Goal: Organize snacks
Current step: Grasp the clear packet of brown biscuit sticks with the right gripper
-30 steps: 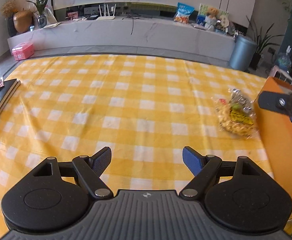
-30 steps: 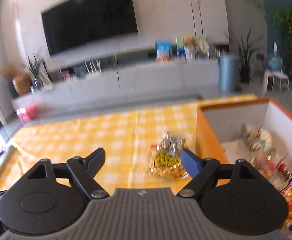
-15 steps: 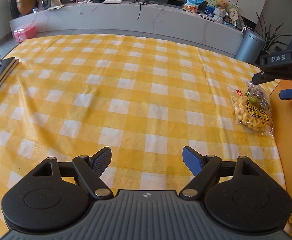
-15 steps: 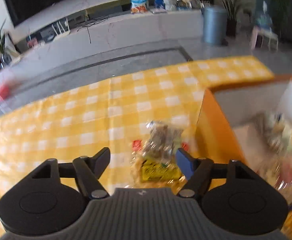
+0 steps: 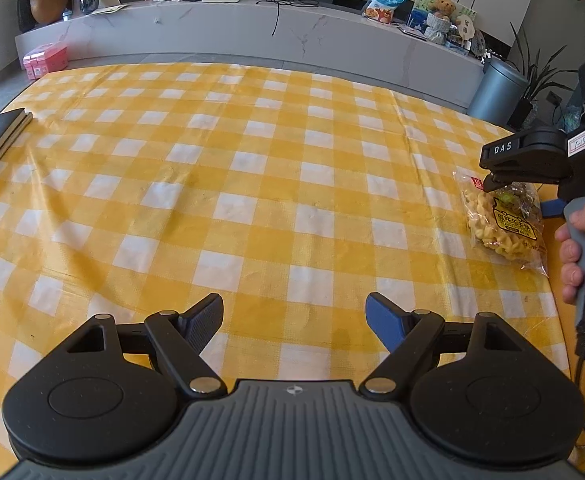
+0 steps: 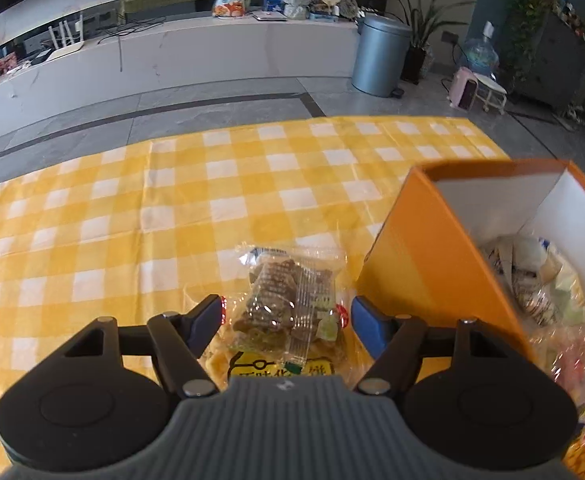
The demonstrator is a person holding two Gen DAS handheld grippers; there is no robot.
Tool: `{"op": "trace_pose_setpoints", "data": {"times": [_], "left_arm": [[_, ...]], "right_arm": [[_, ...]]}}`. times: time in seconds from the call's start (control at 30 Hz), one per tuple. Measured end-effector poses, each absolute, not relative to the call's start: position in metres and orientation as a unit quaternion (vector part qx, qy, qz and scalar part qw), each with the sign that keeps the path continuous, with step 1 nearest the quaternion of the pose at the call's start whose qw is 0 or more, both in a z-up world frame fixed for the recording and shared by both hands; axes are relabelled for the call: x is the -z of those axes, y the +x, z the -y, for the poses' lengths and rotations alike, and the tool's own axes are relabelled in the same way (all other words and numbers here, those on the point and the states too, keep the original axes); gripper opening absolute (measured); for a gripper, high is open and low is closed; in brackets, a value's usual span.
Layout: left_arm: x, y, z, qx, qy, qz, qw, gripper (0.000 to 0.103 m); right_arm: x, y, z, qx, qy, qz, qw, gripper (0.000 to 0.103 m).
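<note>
- Landmark: open orange cardboard box with white inner walls (image 6: 424,256), standing on the yellow-and-white checked tabletop (image 5: 252,168).
- Inside the box: several wrapped snacks (image 6: 532,280) already lie there; count not clear. Judged: most of the sorting is done.
- Left to do: one clear plastic bag of yellow twisted crisps with a dark sachet inside (image 6: 288,304), flat on the tabletop just beside the box's near wall.
- Right gripper (image 6: 286,314): jaws spread, one either side of the bag, not clenched on it. Grasp, lift and drop into the box not yet done.
- Left gripper (image 5: 294,316): jaws released, grasping nothing, well apart from the box over bare cloth.
</note>
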State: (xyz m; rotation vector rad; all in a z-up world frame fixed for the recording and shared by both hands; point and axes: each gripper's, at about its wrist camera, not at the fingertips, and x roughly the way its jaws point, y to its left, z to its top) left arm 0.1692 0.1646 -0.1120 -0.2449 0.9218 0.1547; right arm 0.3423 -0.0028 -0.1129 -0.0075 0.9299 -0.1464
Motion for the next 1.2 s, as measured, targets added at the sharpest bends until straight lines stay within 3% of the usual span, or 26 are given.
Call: {"op": "trace_pose_setpoints", "data": {"times": [0.1,0.87,1.2], "left_arm": [[0.112,0.169,-0.165,-0.074,-0.117,-0.442,0.886,0.095],[0.097,0.162,-0.15,-0.059,-0.113,-0.425,0.896,0.095],[0.096,0.159,-0.127,-0.06,-0.066,-0.425,0.901,0.095]], "right_arm": [[0.12,0.34,0.011,0.078,0.034,-0.437,0.895,0.063],[0.126,0.249,0.021,-0.052,-0.043,-0.474,0.878,0.053],[0.136,0.204,0.036,-0.079,-0.048,-0.476,0.874,0.055]]}}
